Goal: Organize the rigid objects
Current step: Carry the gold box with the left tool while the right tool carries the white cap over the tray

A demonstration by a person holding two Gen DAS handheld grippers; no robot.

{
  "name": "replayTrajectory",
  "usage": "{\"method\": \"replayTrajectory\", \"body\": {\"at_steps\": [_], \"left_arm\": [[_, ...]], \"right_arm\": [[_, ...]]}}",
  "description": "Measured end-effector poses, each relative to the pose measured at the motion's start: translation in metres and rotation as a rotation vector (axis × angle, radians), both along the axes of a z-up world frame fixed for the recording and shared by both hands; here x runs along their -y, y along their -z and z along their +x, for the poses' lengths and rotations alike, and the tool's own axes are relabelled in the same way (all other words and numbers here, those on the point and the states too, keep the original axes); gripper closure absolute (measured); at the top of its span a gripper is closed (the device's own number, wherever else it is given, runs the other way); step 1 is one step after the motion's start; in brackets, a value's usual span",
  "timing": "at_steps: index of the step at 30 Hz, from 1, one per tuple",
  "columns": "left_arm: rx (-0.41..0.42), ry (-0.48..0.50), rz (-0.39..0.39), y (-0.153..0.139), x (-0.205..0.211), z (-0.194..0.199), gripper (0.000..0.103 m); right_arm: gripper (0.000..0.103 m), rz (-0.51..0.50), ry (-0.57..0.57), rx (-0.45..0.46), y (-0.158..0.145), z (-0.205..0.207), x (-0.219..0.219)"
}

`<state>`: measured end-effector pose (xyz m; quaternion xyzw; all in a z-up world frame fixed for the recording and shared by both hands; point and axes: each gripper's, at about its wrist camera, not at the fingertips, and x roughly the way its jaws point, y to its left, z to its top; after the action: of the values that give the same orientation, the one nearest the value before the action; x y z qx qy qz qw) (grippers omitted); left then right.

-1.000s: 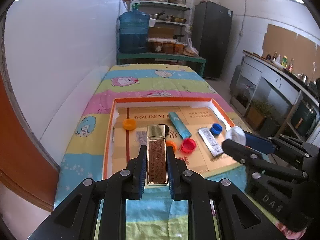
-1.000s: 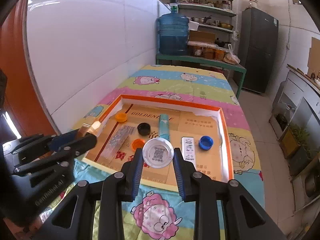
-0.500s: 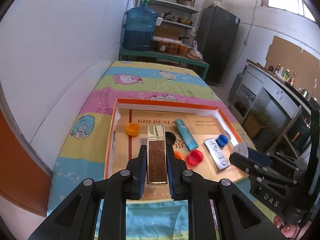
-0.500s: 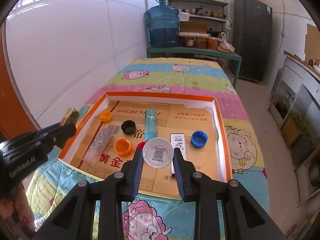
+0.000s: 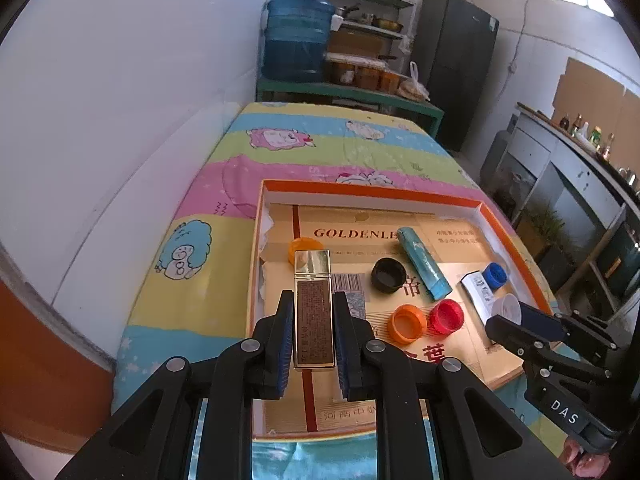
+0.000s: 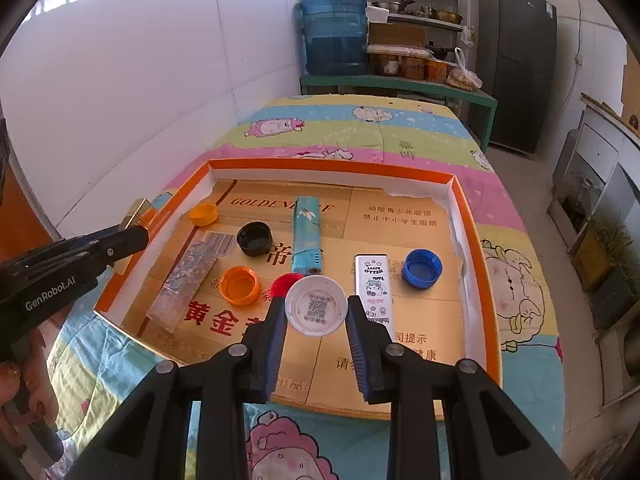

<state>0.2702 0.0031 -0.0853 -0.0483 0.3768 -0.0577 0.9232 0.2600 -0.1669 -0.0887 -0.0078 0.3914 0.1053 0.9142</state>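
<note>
My left tongs (image 5: 314, 330) are clenched on a gold lighter (image 5: 313, 308), held lengthwise between the blue pads with its shiny cap pointing toward 12 o'clock, over the near-left part of the tray (image 5: 372, 192). My right tongs (image 6: 316, 320) grasp a white cap (image 6: 316, 306) by its rim, open side facing the camera, above the near middle of the tray. The tray is a shallow orange-rimmed box lined with flattened cardboard, and it lies on a cartoon-print cloth (image 6: 360, 128) covering the counter. From the right view, inside the tray: a yellow cap (image 6: 204, 214) at 10 o'clock, a black cap (image 6: 254, 239) just inside of it, a teal lighter (image 6: 307, 240) lying lengthwise at the centre, a blue cap (image 6: 422, 268) at 3 o'clock, and a white lighter (image 6: 374, 288) just left of the blue cap. An orange cap (image 6: 239, 285) and a red cap (image 6: 286, 283) sit side by side near 7 o'clock, the red one partly hidden behind my white cap. A glittery flat strip (image 6: 186, 278) lies along the left side at 8 o'clock. My left tongs show at the left edge of this view, over the tray's left rim, with a hand (image 6: 24, 396) on the grip below.
</note>
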Motion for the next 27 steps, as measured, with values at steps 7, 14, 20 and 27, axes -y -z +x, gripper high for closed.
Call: {"method": "replayTrajectory", "body": {"at_steps": [7, 14, 20, 27], "left_arm": [[-0.018, -0.001, 0.039, 0.01, 0.006, 0.009, 0.085], [-0.045, 0.005, 0.069, 0.021, 0.011, 0.017, 0.085], [-0.076, 0.005, 0.082, 0.03, 0.012, 0.022, 0.085], [-0.094, 0.009, 0.091, 0.038, 0.015, 0.025, 0.085]], "right_arm": [[0.073, -0.001, 0.001, -0.015, 0.007, 0.008, 0.002], [0.073, -0.001, 0.002, -0.033, 0.015, 0.014, 0.002], [0.073, -0.003, 0.0, -0.037, 0.018, 0.015, 0.002], [0.073, -0.016, -0.002, -0.029, 0.019, 0.014, 0.001]]}}
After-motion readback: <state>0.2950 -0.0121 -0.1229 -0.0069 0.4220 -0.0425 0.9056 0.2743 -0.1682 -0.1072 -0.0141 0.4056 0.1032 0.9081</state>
